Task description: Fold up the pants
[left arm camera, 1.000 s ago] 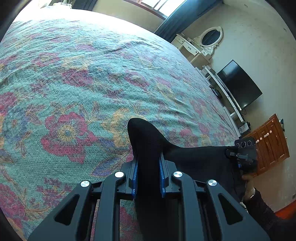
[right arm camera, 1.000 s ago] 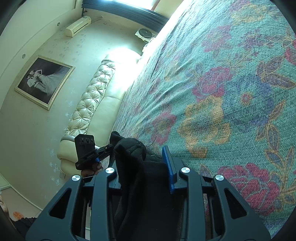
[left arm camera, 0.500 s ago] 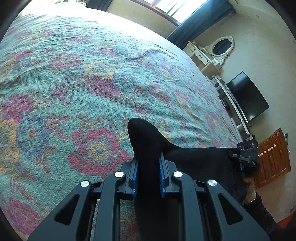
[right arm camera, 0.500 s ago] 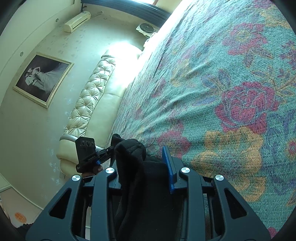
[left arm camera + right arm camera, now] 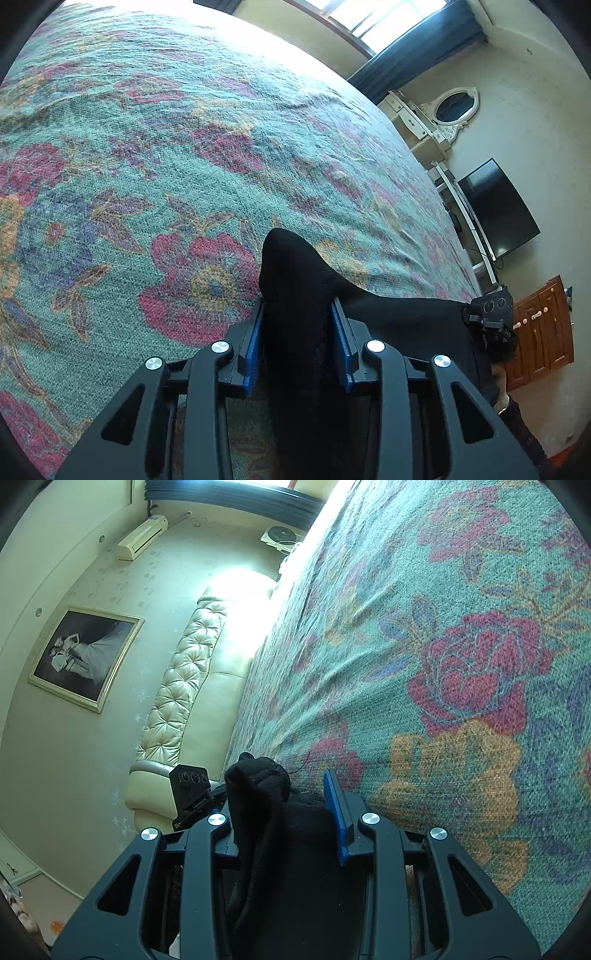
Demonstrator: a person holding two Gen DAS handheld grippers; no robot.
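The black pants (image 5: 295, 288) are pinched between the blue pads of my left gripper (image 5: 297, 314), with a bunched end poking out ahead of the jaws. The cloth stretches right to my right gripper (image 5: 491, 317), seen at the bed's edge. In the right wrist view my right gripper (image 5: 284, 794) is shut on another bunch of the black pants (image 5: 258, 786). The left gripper (image 5: 192, 790) shows just beyond it. Both hold the pants a little above the floral bedspread (image 5: 147, 166).
The green floral bedspread (image 5: 461, 664) covers a wide bed. A cream tufted headboard (image 5: 173, 701) and a framed picture (image 5: 85, 657) lie beyond it. A TV (image 5: 498, 206), a white dresser with mirror (image 5: 443, 114) and a wooden cabinet (image 5: 543, 328) stand past the bed's far side.
Both grippers have moved forward over the bedspread with the pants in them; the flower pattern has slid back under them. Both grips are unchanged.
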